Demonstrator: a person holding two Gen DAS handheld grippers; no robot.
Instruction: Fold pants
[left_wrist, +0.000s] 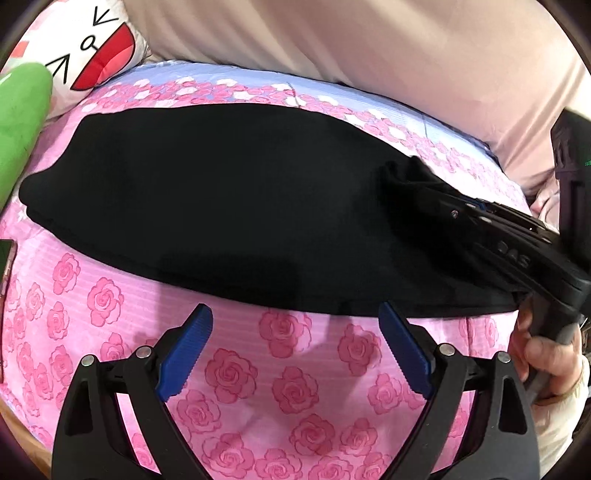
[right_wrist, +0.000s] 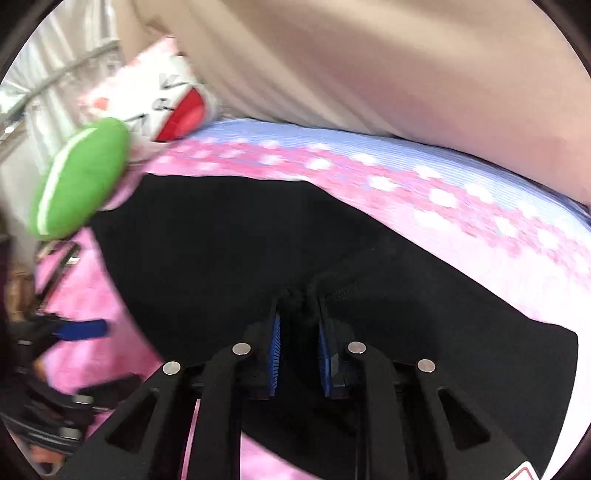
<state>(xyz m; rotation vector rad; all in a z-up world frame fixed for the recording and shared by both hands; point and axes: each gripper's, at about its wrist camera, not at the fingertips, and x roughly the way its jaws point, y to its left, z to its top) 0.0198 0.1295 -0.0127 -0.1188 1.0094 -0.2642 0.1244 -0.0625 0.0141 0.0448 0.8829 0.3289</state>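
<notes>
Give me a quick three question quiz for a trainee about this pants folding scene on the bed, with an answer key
1. True or false: the left gripper is clamped on the black pants.
2. Which gripper has bunched fabric between its pads? A) left B) right C) neither
3. Fill in: the pants lie on a pink bedspread printed with ____.

Key: 1 false, its jaws stand wide open over the bedspread. 2 B. 3 roses.

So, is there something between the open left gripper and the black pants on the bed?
Nothing visible. Only bare rose-print sheet lies between the left gripper and the near edge of the black pants.
</notes>
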